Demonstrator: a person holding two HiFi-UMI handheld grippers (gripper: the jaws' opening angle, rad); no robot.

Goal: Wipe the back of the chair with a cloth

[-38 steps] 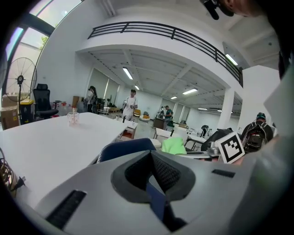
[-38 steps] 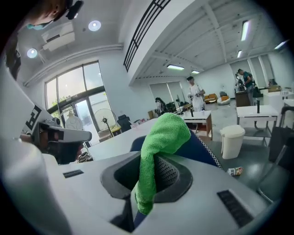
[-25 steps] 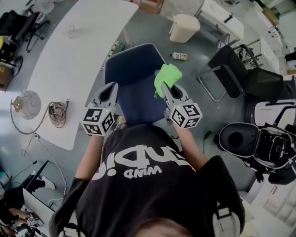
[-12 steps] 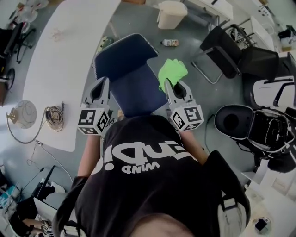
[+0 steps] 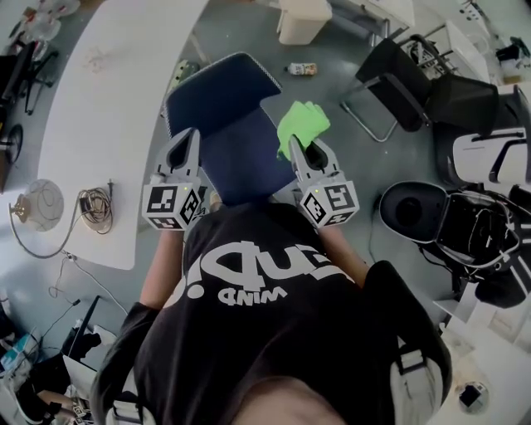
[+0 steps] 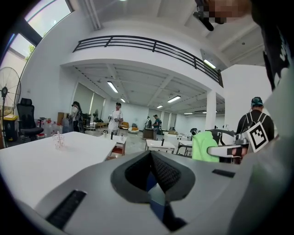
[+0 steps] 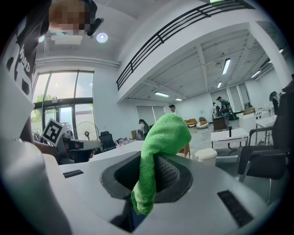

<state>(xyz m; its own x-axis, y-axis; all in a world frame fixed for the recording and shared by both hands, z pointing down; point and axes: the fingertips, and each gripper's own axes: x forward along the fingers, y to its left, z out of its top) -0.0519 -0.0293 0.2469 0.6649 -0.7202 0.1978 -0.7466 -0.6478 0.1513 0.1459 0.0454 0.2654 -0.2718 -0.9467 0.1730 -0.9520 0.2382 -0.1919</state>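
**Grey Hall Floor: Chair Centred, Cloth at Its Right Edge**

Grey hard floor runs under everything in the head view. The gripper views show a tall open hall with a railed balcony, ceiling strip lights and other people standing far off.

1. Surface. I see a blue upholstered chair standing directly ahead of the operator, with its two padded panels facing up toward the camera. I cannot tell from here which panel is the back.

2. Right gripper. Its jaws are clamped on a green cloth. The cloth bunches up above the fingertips and a short tail hangs down between the pads. In the head view the cloth sits at the chair's right edge. I cannot confirm contact with the upholstery.

3. Left gripper. Its jaws are drawn together with nothing between them. It is held at the chair's left edge, level with the right gripper.

4. Edges and clearance.
   - Left: a long white table lies close beside the chair, leaving only a narrow strip of floor. A coiled cable rests near the table's near end.
   - Right: open floor separates the blue chair from a group of black chairs, which stand well apart from it.
   - Far side: a beige bin and a small bottle lie on the floor beyond the chair.
   - Near right: a black round-topped unit stands beside the operator.
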